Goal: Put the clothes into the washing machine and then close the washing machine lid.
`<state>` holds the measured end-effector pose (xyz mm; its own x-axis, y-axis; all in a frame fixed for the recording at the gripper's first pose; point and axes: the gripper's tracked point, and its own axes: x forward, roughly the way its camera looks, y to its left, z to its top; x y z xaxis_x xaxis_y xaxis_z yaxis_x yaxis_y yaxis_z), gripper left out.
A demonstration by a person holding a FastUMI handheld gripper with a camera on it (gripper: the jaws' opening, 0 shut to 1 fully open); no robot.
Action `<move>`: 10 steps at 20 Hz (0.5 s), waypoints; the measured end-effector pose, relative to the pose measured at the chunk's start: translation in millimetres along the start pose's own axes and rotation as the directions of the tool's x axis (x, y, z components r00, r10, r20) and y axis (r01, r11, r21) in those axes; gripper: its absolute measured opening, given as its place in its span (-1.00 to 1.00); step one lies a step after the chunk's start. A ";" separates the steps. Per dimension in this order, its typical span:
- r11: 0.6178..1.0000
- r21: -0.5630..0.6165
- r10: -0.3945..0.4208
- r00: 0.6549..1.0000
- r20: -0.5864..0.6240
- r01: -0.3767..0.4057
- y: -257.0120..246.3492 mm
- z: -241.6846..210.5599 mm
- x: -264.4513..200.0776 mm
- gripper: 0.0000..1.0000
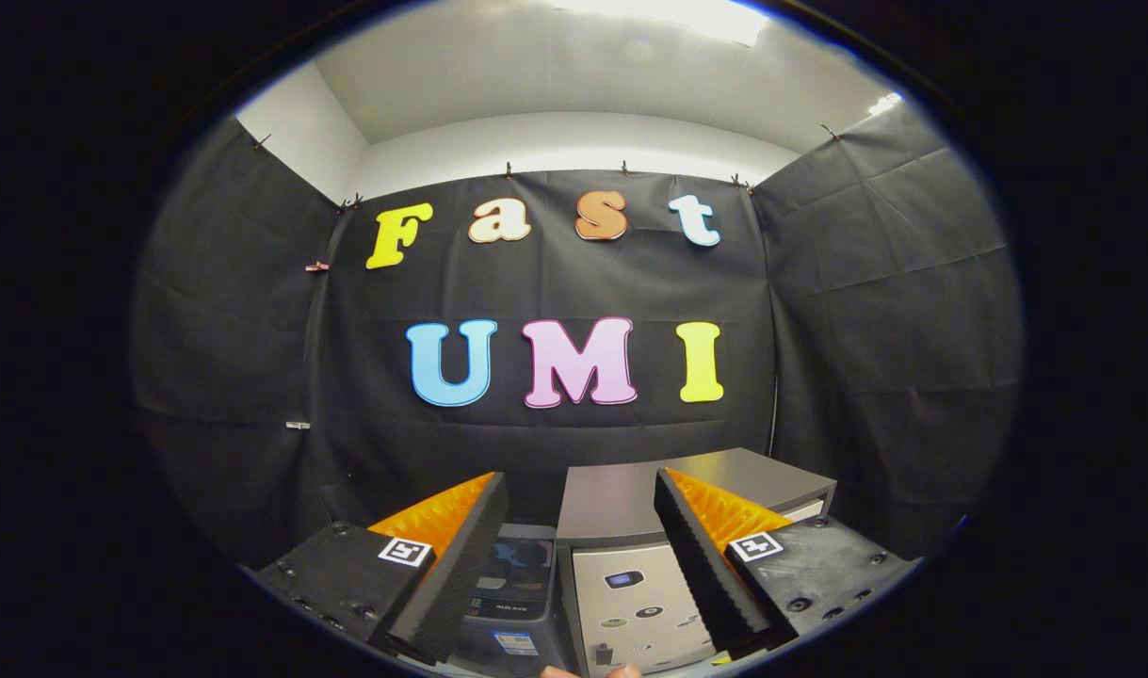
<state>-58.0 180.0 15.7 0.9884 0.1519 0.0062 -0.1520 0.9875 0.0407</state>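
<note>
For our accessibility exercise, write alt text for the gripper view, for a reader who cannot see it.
The gripper is held with its two fingers spread open and nothing between them, pointing at a small grey washing machine just ahead, its flat lid down. A darker box stands to its left, with black cloth walls behind.

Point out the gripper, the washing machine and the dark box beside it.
gripper (574,574): gripper view, midway between its open fingertips, nothing held.
washing machine (621,504): gripper view, on its flat grey top, beyond the fingers.
dark box (522,574): gripper view, on its front face, between the fingers.
</note>
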 end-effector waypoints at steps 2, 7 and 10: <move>1.000 -0.002 0.003 1.000 0.000 -0.003 1.9 1.1 0.2 0.98; 1.000 -0.003 0.002 1.000 0.005 -0.002 1.2 1.4 -0.6 0.98; 1.000 -0.002 0.003 1.000 0.005 -0.003 1.4 0.5 -0.3 0.98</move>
<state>-58.5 181.4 16.2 0.9879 0.1544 0.0109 -0.1547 0.9872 0.0390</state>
